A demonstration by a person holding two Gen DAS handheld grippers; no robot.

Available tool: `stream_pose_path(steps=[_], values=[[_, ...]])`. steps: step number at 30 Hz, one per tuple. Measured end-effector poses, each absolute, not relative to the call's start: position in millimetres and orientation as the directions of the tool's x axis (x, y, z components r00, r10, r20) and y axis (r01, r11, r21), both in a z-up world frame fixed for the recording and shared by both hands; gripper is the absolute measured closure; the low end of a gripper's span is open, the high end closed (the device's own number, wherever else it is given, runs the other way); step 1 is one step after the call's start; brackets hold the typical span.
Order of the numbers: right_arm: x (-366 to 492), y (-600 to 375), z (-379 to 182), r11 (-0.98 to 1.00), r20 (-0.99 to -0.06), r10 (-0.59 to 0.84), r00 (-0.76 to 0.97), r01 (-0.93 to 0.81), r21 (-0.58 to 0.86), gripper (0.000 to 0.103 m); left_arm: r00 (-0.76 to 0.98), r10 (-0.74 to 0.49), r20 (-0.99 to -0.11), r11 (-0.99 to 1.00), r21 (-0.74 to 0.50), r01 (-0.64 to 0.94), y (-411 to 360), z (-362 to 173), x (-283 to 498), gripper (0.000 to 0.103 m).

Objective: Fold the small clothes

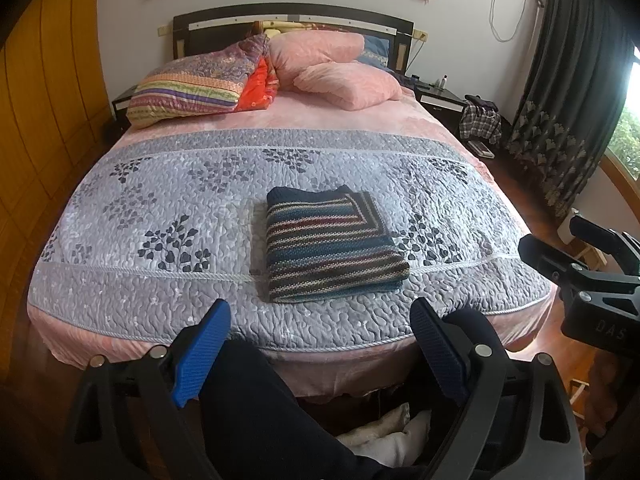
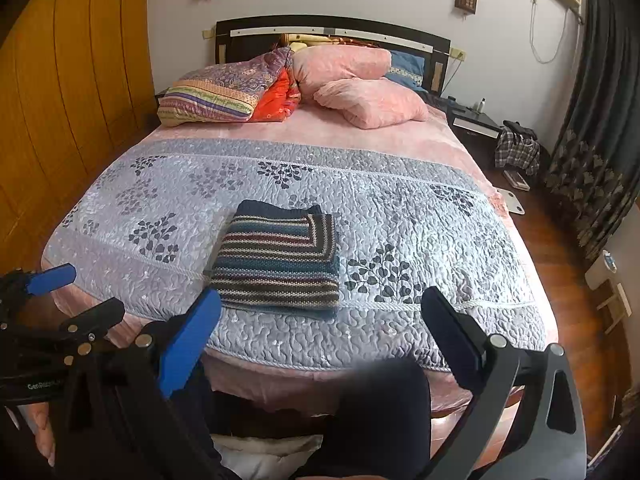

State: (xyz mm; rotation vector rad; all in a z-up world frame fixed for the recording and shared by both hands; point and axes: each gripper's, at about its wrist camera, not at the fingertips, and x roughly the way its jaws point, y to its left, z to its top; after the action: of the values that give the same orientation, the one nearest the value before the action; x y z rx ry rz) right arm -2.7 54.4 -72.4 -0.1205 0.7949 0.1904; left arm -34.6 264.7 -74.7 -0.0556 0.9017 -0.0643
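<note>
A folded striped sweater (image 1: pixel 332 244) is seen mid-frame on the bed (image 1: pixel 160 208), above both empty, wide-apart claws: left claw (image 1: pixel 320 344), right claw (image 2: pixel 320 344).

Sweater (image 1: pixel 330 246): coarse striped knit, matt, lying on my quilt.
Quilt (image 1: pixel 160 200): stitched grey cloth with a faint sheen.
Pillows (image 1: pixel 348 84), beyond the sweater: pink plush cloth.
Wardrobe (image 1: pixel 44 120), left of the quilt: smooth glossy wood.
My left gripper (image 1: pixel 320 344): matt black plastic, ribbed blue pads (image 1: pixel 204 352), shiny metal bolts.
My right gripper (image 2: pixel 320 344): same finish.
</note>
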Motion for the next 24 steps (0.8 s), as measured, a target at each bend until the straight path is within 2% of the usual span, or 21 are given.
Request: stream_pose_path(steps=[24], values=[[-1.1,52.5,-80.5,0.977,-0.726,0.129,0.675,-0.213,-0.024,0.003,0.609,-0.075,-0.790,0.997,-0.069,0.033,265.4,-82.6,-29.5,0.012]])
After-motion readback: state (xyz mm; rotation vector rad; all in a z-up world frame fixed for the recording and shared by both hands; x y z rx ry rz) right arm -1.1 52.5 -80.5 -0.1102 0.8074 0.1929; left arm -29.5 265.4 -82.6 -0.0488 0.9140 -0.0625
